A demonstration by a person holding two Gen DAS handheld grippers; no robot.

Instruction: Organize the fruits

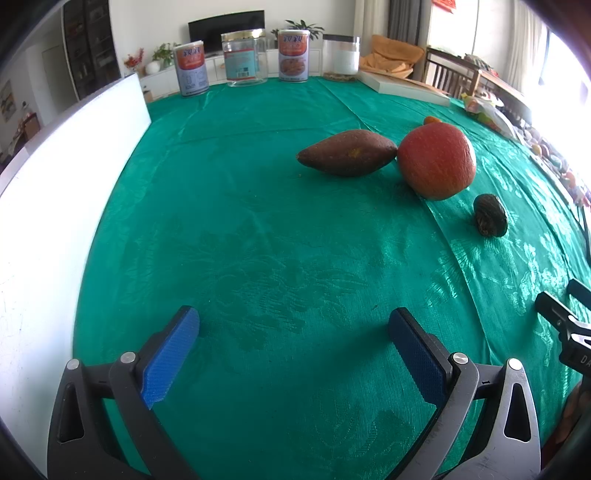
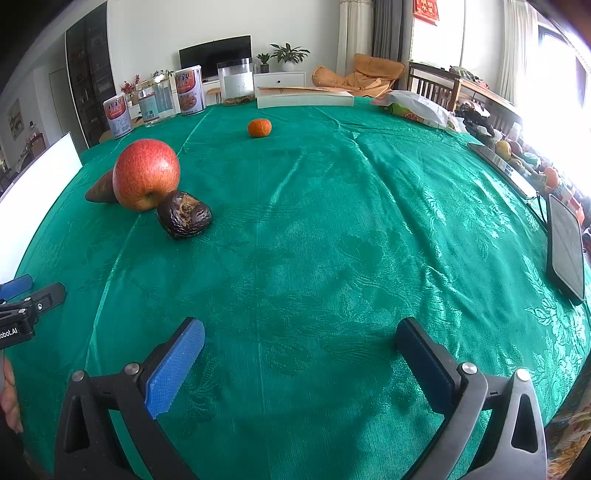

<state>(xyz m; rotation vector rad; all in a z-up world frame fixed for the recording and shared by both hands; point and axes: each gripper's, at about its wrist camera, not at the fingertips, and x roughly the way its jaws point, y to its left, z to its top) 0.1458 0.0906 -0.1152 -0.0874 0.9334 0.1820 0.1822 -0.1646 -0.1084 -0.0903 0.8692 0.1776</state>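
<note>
Both the left gripper [image 1: 293,354] and the right gripper [image 2: 301,363] are held wide open and empty, and the apple [image 2: 146,173] is seen ahead-left of the right one, ahead-right of the left.

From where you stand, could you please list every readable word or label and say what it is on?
"obot.AI": on the left gripper, cut off at the frame edge.
"DA": on the right gripper, also cut off.
Tins, jar: printed labels, too blurred to read.
Red hanging: gold characters, unreadable.
</note>
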